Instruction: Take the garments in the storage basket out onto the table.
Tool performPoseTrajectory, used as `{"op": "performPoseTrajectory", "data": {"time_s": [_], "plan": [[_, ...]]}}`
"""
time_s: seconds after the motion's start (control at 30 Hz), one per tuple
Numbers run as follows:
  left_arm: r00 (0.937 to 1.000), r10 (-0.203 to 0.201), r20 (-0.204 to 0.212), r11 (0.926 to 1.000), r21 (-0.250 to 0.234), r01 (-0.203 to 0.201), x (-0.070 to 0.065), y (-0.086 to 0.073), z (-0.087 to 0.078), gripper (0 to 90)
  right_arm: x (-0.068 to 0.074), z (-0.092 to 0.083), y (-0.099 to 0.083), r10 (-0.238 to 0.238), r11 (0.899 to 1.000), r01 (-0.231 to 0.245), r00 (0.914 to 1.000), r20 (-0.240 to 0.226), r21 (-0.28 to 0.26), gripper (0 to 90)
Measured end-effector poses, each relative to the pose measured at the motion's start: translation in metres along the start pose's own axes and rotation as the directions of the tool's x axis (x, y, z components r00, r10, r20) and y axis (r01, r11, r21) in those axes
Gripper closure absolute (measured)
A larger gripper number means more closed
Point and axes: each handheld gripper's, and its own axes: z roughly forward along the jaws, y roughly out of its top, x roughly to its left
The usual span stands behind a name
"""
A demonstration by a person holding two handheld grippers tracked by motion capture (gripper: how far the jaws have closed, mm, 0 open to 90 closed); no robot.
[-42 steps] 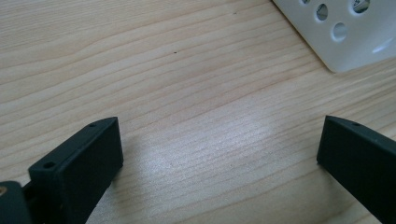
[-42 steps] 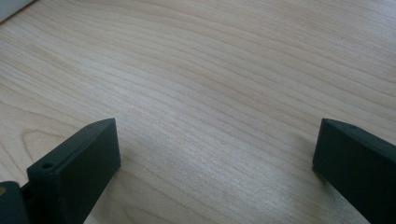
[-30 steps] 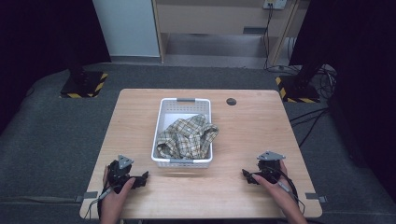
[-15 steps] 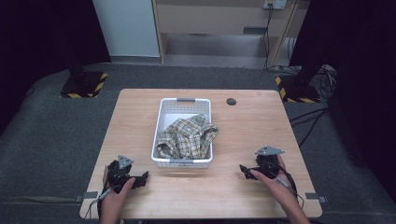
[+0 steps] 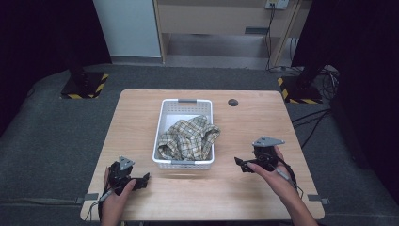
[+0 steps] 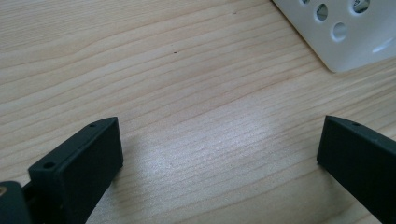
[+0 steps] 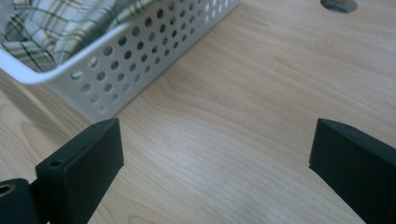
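Light wood-grain tabletop (image 5: 263, 127), rectangular, set on grey carpet. At table centre: white perforated plastic basket (image 5: 163, 118), long axis running 12 to 6 o'clock, containing a crumpled green-and-cream plaid cloth (image 5: 188, 137) heaped toward the 6 o'clock end and draped over the rim at 3 o'clock. At 1 o'clock from basket, near the far table edge: small dark round hole (image 5: 233, 102), also visible at upper right of the right gripper view (image 7: 339, 4). Left black two-jaw gripper (image 5: 141, 181) held in the left hand (image 5: 115, 195) at 7 o'clock from basket, low over the table near the front edge, tips aimed toward 3 o'clock; jaws spread wide with bare wood between them, nothing gripped; basket corner (image 6: 345, 32) seen at upper right of the left gripper view. Right black two-jaw gripper (image 5: 241, 164) held in the right hand (image 5: 270, 172) at 4 o'clock from basket, tips aimed toward 9 o'clock; jaws likewise spread wide, nothing gripped; basket wall (image 7: 140, 60) and plaid cloth (image 7: 60, 28) seen at upper left of the right gripper view. Both grippers apart from basket.
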Motion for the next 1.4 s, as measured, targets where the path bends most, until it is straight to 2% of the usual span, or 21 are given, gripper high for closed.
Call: {"op": "performPoseTrajectory", "data": {"time_s": [0.4,0.67,0.97,1.4], "plan": [[1.0,0.0,0.0,1.0,0.0,0.0,0.0,0.0,0.0,0.0,0.015,-0.001,0.031,-0.027,0.999,0.027,0.9989,-0.037,-0.021,3.0],[1.0,0.0,0.0,1.0,0.0,0.0,0.0,0.0,0.0,0.0,0.031,0.004,0.054,-0.058,0.998,0.056,0.9964,-0.062,-0.034,2.8],[1.0,0.0,0.0,1.0,0.0,0.0,0.0,0.0,0.0,0.0,0.055,0.018,0.082,-0.091,0.995,0.087,0.9899,-0.109,-0.04,2.8],[1.0,0.001,0.0,1.0,0.0,-0.001,0.0,0.0,0.0,0.0,0.075,0.043,0.101,-0.113,0.994,0.11,0.9834,-0.142,-0.026,2.7]]}}
